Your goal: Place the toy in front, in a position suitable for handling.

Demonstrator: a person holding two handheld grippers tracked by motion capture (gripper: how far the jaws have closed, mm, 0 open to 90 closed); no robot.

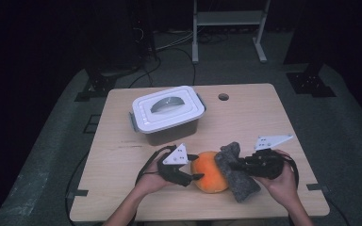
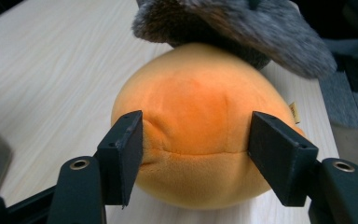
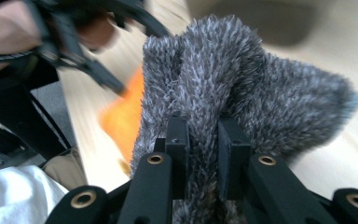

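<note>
Between left claw (image 2: 196,154) pads, dented orange plush (image 2: 200,126); right claw (image 3: 203,154) clamped on grey fur (image 3: 242,88); high-view lidded box (image 1: 168,112).

Near the table's front edge, the left gripper (image 1: 195,167) is held with jaws pressed into something soft, while the right gripper (image 1: 235,165) is clamped tight.

Orange ball (image 2: 200,140): short plush cloth, matt, soft, with stitched seams. Grey cloth (image 3: 242,93) against its right side: long shaggy pile, fuzzy, matt. Table (image 1: 245,117): light wood-grain top, smooth, low sheen. Far-left lidded box (image 1: 168,113): smooth plastic, pale lid slightly glossy, darker walls. Left claw (image 2: 196,154) and right claw (image 3: 203,154): matt black hard plastic, brass-coloured metal rivets.
</note>
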